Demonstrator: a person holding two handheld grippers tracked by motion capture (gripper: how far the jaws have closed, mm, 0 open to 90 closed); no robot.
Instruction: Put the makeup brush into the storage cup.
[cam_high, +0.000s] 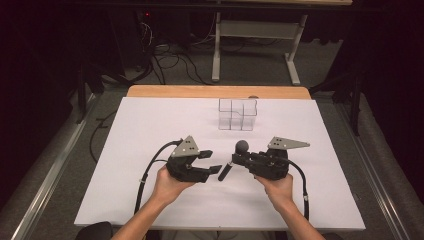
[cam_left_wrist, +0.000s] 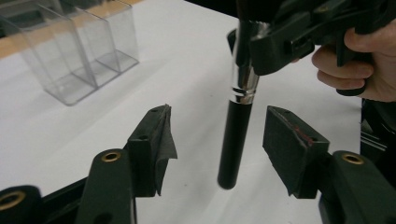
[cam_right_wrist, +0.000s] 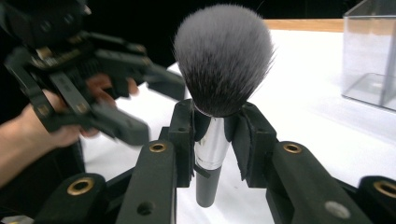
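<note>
A makeup brush (cam_high: 242, 146) with a fluffy grey head, silver collar and black handle hangs over the white table sheet (cam_high: 150, 125). My right gripper (cam_high: 235, 160) is shut on its silver collar (cam_right_wrist: 212, 140), with the head (cam_right_wrist: 224, 56) above the jaws. My left gripper (cam_high: 212, 161) is open beside it. In the left gripper view the black handle (cam_left_wrist: 236, 140) hangs between the spread pads (cam_left_wrist: 159, 135), touching neither. My right gripper (cam_left_wrist: 289, 37) clamps the brush from above there.
A clear plastic organizer (cam_high: 237, 114) with several compartments stands at the back middle of the table, near the wooden far edge (cam_high: 215, 91). It appears at upper left (cam_left_wrist: 70, 51) in the left gripper view and at far right (cam_right_wrist: 371, 56) in the right gripper view.
</note>
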